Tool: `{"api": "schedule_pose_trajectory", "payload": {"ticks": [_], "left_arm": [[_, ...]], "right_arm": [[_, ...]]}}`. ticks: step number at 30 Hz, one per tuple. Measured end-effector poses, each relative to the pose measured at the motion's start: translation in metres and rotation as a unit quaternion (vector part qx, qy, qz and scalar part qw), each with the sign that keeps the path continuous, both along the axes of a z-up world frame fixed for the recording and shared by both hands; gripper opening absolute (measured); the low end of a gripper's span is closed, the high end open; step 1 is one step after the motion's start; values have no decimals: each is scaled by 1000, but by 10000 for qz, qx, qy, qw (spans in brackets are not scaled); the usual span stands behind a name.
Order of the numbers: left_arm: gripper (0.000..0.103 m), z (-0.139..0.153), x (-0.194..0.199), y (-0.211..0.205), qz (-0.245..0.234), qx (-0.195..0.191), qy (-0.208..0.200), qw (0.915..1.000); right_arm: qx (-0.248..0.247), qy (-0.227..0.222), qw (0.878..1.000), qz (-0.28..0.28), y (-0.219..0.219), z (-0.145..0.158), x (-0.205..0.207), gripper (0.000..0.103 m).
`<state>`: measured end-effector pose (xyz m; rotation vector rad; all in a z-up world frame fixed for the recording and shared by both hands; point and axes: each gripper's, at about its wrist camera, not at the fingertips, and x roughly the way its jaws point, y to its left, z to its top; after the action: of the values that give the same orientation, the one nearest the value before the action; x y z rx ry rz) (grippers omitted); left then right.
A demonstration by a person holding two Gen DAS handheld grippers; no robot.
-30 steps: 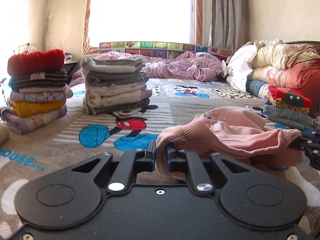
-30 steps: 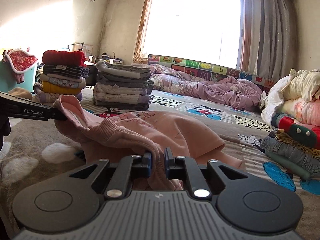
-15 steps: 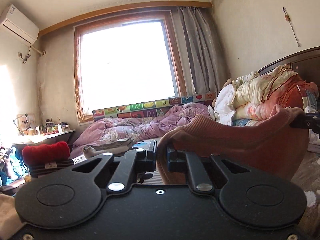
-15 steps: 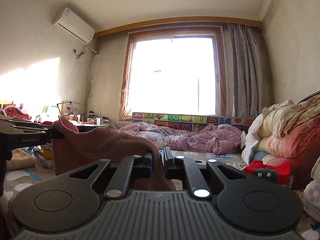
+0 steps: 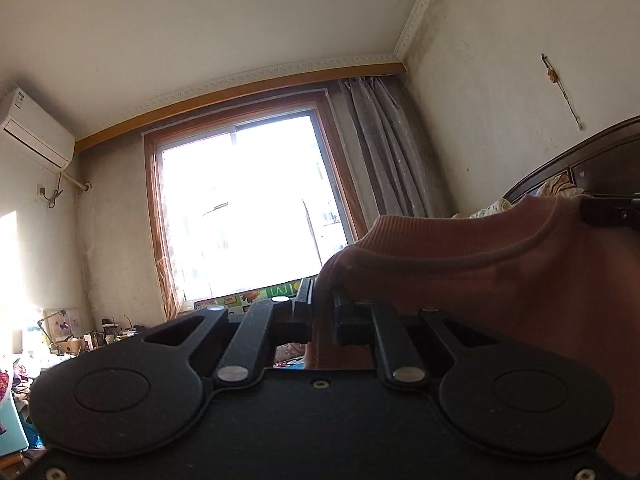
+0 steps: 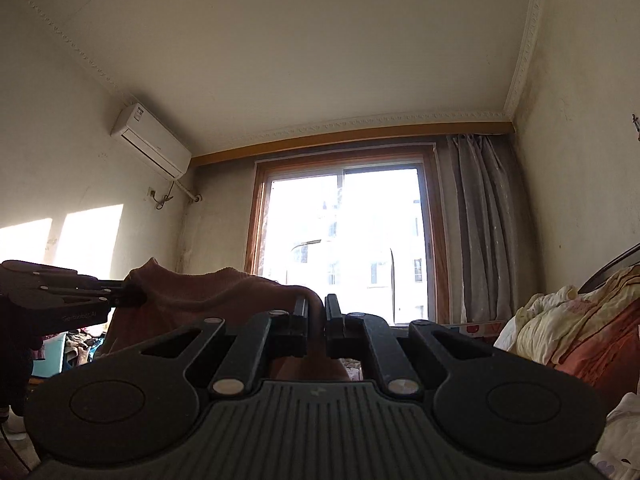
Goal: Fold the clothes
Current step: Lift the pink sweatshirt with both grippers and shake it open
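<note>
Left gripper [image 5: 322, 308] clamped narrow on the ribbed edge of the pink sweater [image 5: 500, 280], right gripper [image 6: 316, 316] pinched just as tight on another part of that edge. Sweater stretched up between the two, hanging in front of the bright window [image 6: 344, 240], both cameras tilted toward the ceiling [image 6: 320, 60]. Bedding pile [image 6: 560, 328] off to the right
</note>
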<state>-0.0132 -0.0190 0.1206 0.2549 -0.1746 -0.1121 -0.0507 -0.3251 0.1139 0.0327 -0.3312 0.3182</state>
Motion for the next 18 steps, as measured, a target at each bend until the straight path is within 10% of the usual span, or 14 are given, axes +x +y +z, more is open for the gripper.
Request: {"api": "schedule_pose_trajectory", "payload": {"ticks": [13,18], "left_arm": [[8,-108,132,-12,274,60,1670,9855],[8,-125,172,-5,317,-79,2090,9774]], "right_arm": [[-162,1605,9865,-289,11,-87,136,6],[245,2656,9618,617,10,-124,181,15]]}}
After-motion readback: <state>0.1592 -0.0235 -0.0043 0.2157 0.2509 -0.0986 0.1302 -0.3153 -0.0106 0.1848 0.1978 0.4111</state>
